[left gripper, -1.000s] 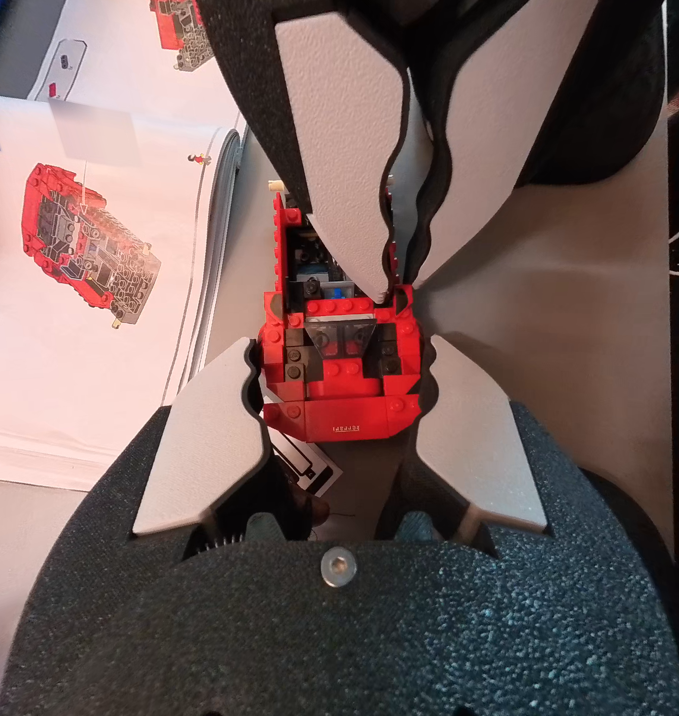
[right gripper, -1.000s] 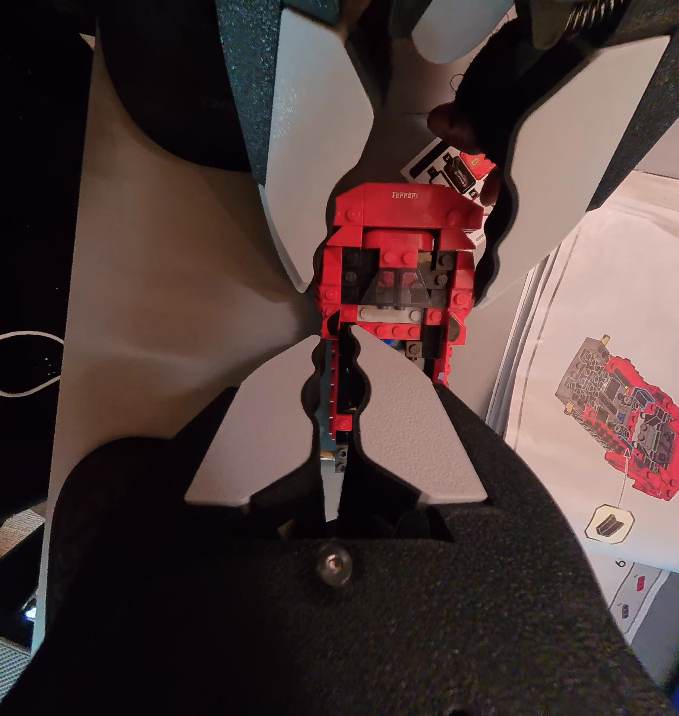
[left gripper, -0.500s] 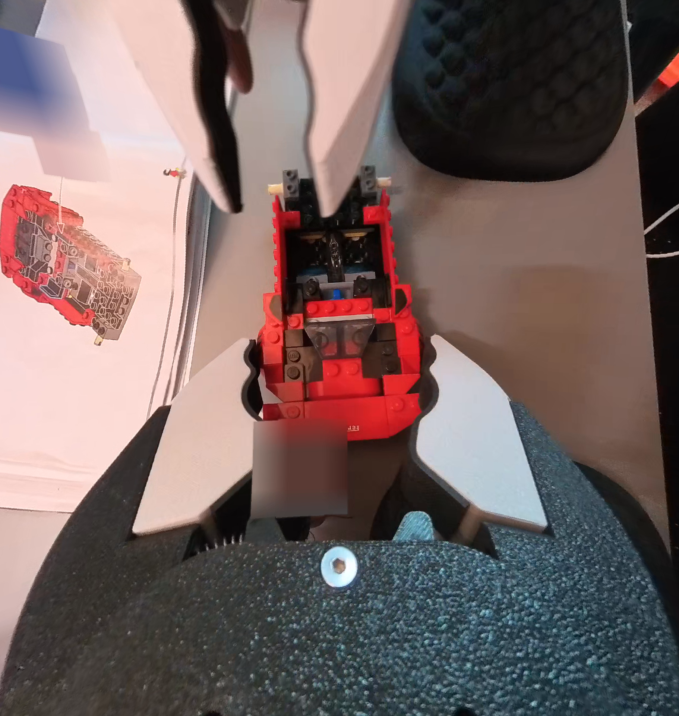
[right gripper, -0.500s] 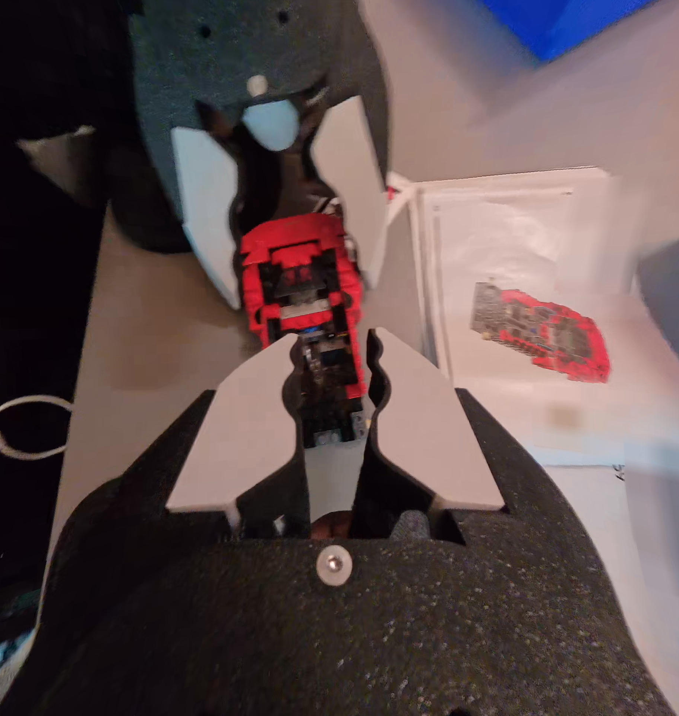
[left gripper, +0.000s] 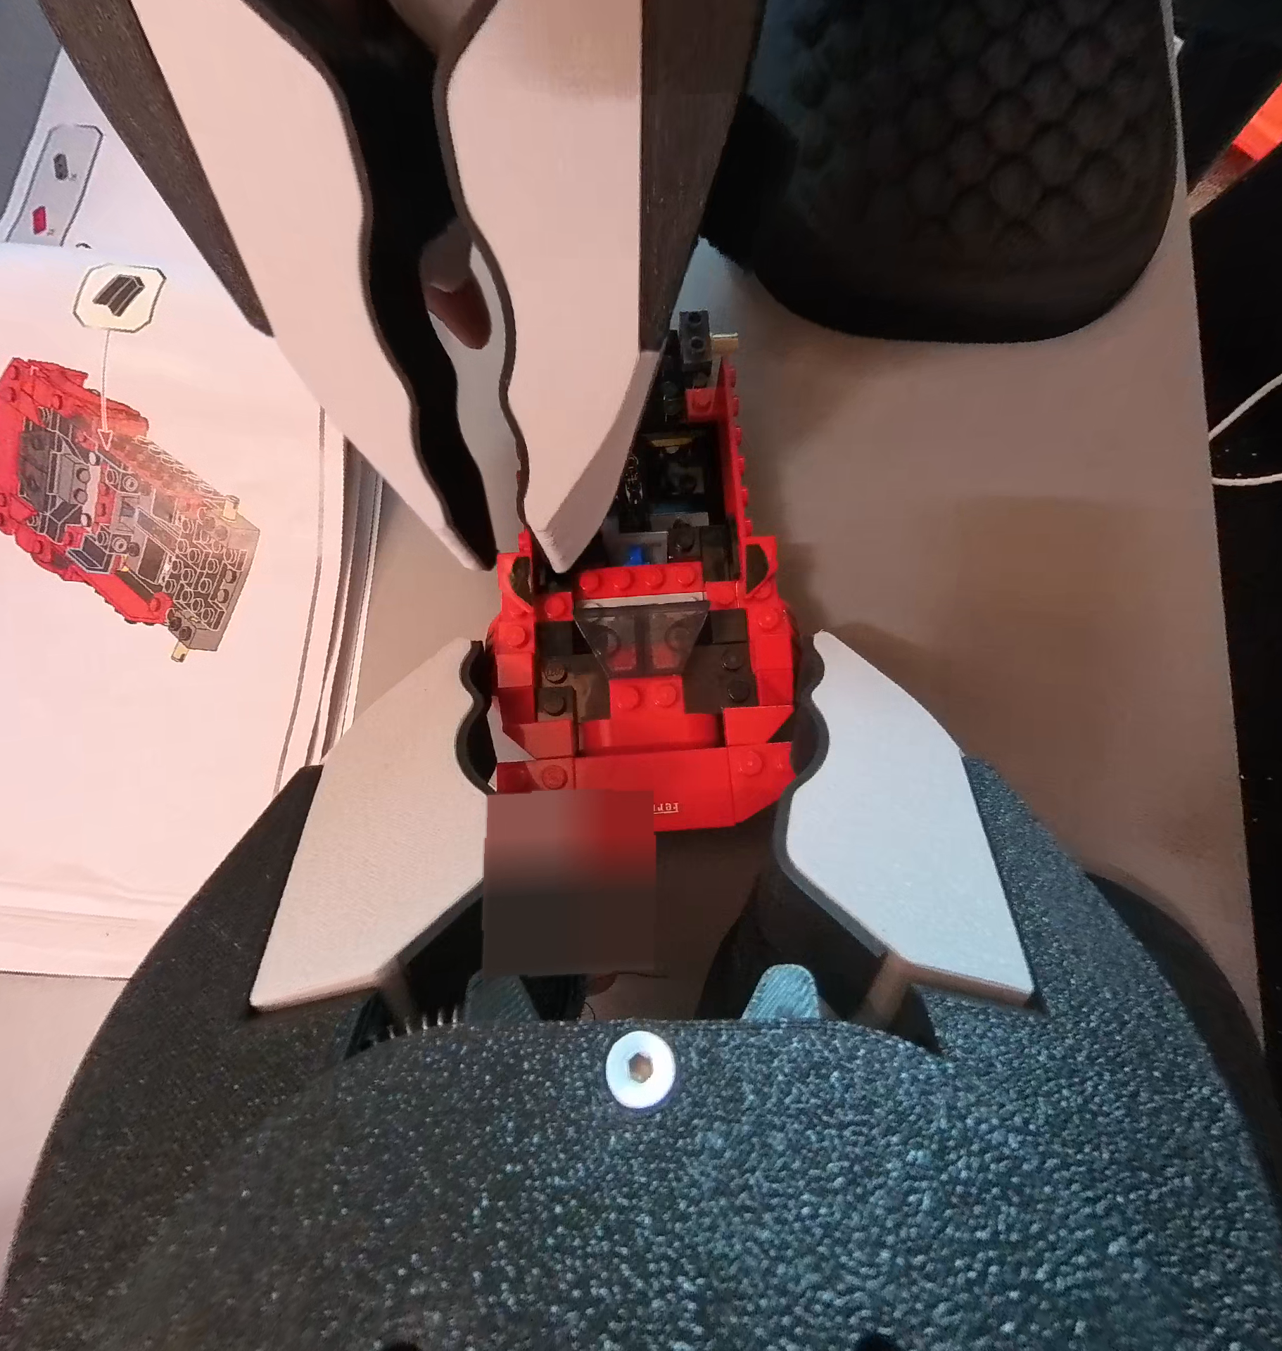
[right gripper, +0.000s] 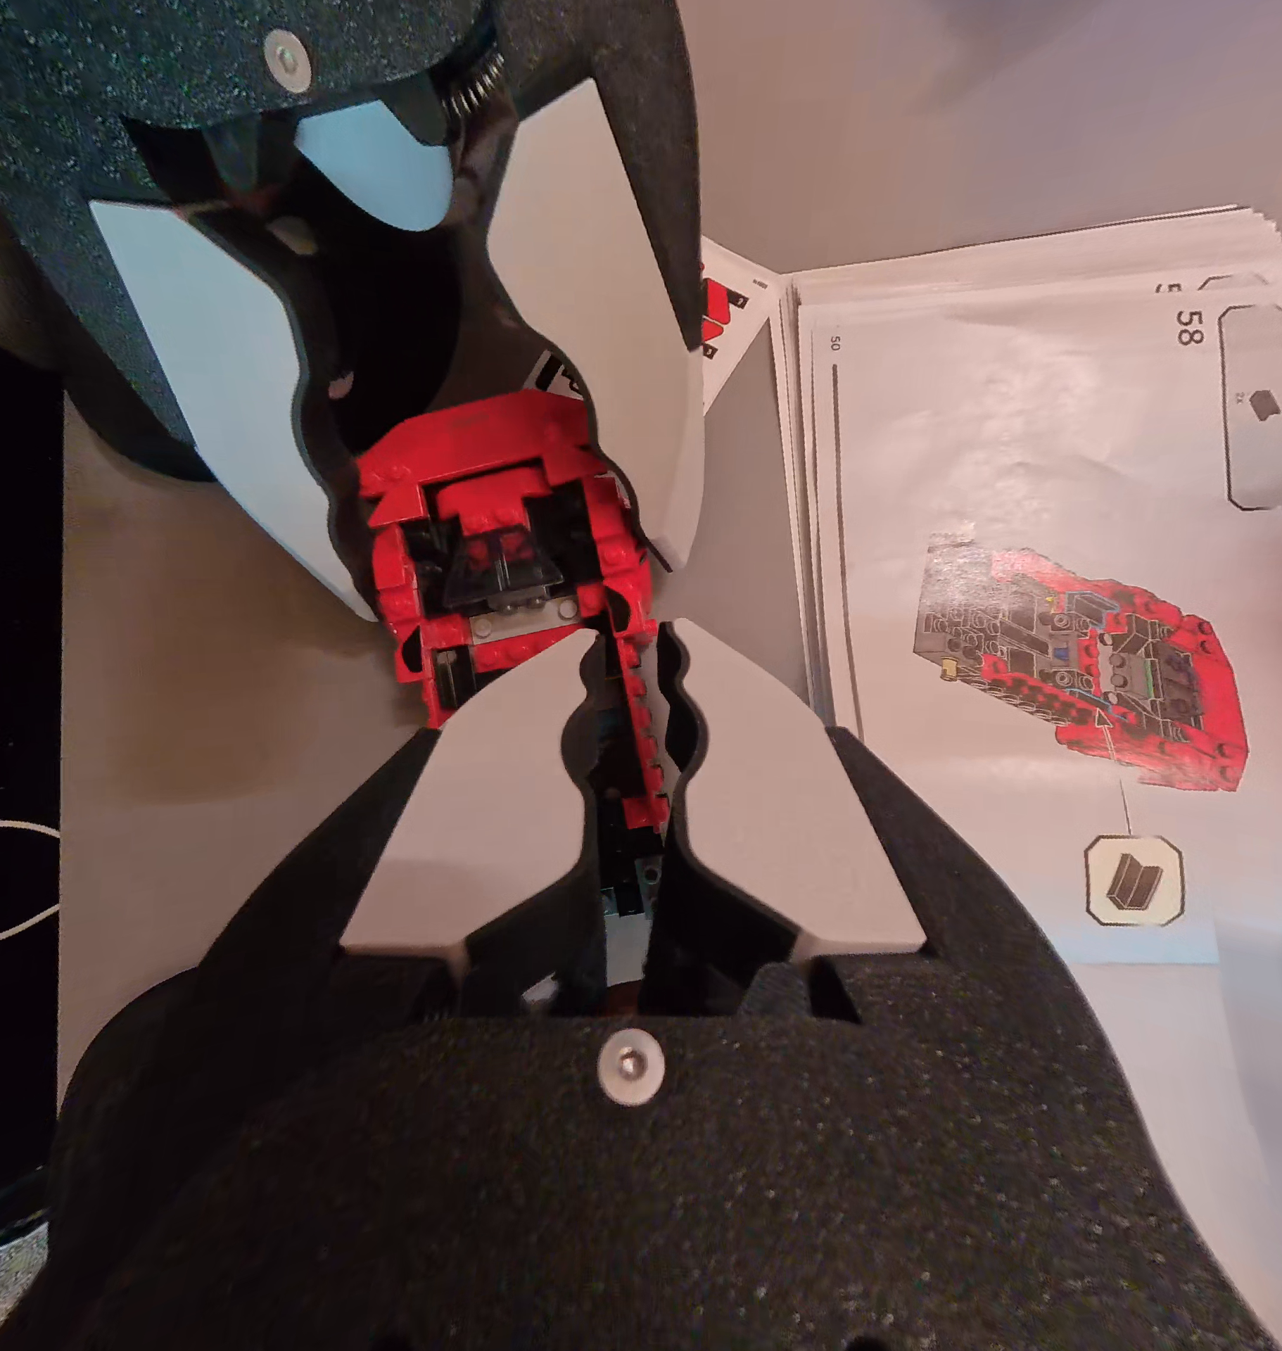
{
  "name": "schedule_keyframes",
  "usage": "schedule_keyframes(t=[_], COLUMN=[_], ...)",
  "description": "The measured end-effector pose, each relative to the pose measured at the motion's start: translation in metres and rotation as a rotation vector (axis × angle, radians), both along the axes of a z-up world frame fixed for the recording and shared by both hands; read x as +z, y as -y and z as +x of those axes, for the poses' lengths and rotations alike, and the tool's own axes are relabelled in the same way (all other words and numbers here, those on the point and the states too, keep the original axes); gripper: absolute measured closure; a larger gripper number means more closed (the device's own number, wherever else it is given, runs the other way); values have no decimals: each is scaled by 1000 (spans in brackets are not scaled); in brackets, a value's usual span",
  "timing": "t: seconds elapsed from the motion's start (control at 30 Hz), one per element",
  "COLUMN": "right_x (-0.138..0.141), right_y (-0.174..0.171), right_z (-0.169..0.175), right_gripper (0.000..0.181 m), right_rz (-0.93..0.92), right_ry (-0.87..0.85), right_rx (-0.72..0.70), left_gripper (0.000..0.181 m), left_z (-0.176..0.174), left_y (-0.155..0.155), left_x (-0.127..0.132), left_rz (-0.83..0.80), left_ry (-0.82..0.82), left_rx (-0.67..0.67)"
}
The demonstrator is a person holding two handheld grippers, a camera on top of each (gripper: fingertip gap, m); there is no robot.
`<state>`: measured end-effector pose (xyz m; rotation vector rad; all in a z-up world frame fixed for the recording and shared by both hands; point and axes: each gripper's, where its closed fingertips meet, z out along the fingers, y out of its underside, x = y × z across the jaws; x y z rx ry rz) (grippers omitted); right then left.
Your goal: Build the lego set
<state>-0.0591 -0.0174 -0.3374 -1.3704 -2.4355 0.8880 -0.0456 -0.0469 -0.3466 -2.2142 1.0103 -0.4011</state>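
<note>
Beige tabletop [left gripper: 989,585] carries the red car [left gripper: 645,694], clamped by the left gripper [left gripper: 642,702]; the right gripper [right gripper: 627,658], fingers narrowed around its side wall, could snap that off

One red lego car [left gripper: 642,687], one open instruction booklet [right gripper: 1025,468], two grippers [left gripper: 642,702] [right gripper: 627,643], one white cable [left gripper: 1252,439]

A blurred patch [left gripper: 568,881] covers the red lego car's [left gripper: 645,702] near corner and what lies beneath.

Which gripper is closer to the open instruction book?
Right. The right gripper pinches the red car wall on the instruction book side; the left gripper clamps the car's wide end, farther off.
</note>
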Motion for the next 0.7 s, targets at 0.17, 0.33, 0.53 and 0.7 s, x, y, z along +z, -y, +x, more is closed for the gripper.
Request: schedule_keyframes(t=[0.17, 0.33, 0.53, 0.7], right_x=[-1, -1, -2, -2], right_y=[1, 1, 1, 0], right_z=[1, 1, 2, 2], right_gripper=[171, 171, 172, 172], right_rz=[12, -1, -38, -29], right_ry=[32, 87, 174, 189], right_rx=[0, -12, -30, -31], left_gripper=[101, 101, 101, 101], left_z=[0, 0, 0, 0], left_y=[1, 1, 1, 1], left_x=[0, 0, 0, 0], left_rz=[-1, 1, 1, 1], left_ry=[-6, -7, -5, -3], left_rx=[-8, -12, -14, -13])
